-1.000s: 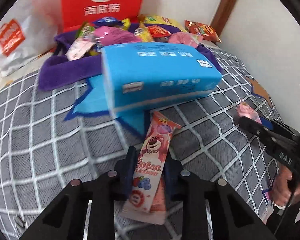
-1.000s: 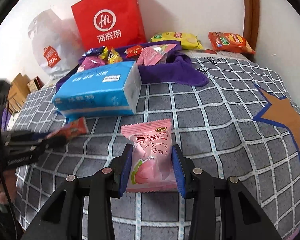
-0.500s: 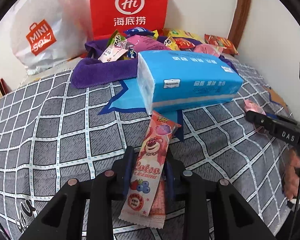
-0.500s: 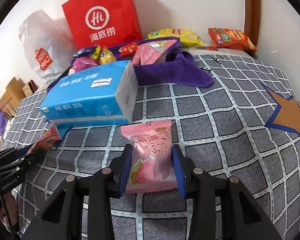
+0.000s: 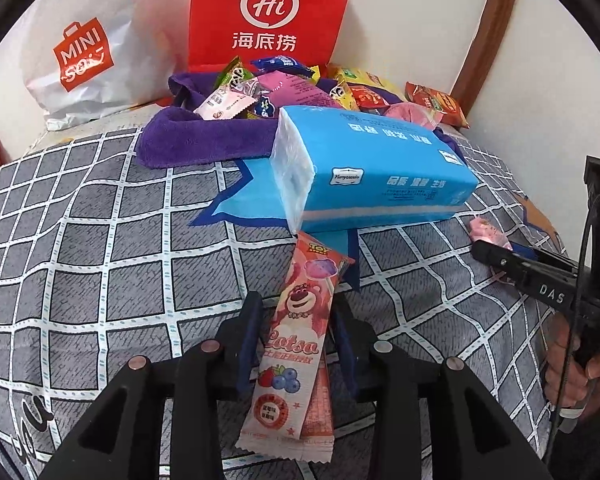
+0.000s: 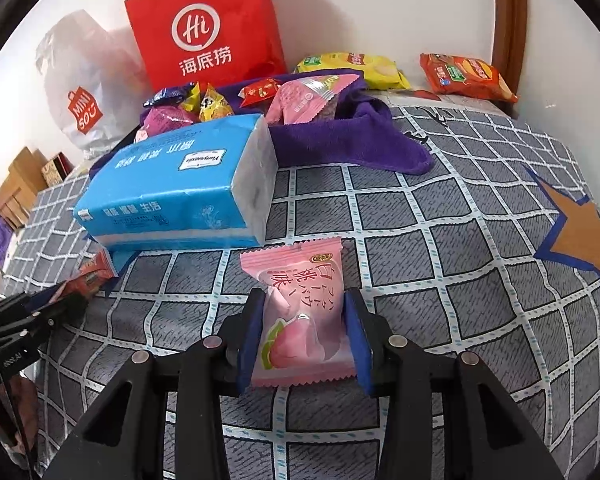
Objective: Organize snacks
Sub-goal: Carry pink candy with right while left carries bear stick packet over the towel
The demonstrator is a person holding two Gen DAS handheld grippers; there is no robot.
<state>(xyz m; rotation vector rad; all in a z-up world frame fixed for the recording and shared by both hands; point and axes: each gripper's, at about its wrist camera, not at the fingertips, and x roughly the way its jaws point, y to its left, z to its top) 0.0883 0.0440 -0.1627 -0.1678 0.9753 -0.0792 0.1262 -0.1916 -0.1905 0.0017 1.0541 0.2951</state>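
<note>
My left gripper (image 5: 296, 332) is shut on a long pink Lotso bear snack pack (image 5: 296, 340), held over the checked grey cloth (image 5: 100, 248). My right gripper (image 6: 304, 332) is shut on a pink peach snack packet (image 6: 300, 316). A blue tissue pack (image 5: 372, 172) lies just ahead of both grippers; it also shows in the right wrist view (image 6: 180, 188). Behind it a purple towel (image 5: 204, 140) holds a pile of snacks (image 5: 260, 88). In the left wrist view the right gripper (image 5: 512, 256) shows at the right edge. In the right wrist view the left gripper (image 6: 52, 308) shows at the left edge.
A red Hi paper bag (image 5: 272, 12) and a white Miniso bag (image 5: 84, 44) stand against the back wall. Yellow (image 6: 352, 68) and orange (image 6: 464, 76) chip bags lie at the back right. A wooden post (image 6: 508, 20) stands in the corner. Cardboard boxes (image 6: 24, 184) sit far left.
The left gripper has drawn back and swung left with the Lotso pack, so the tissue pack looks farther. The right gripper has shifted slightly toward the tissue pack, still holding the peach packet.
</note>
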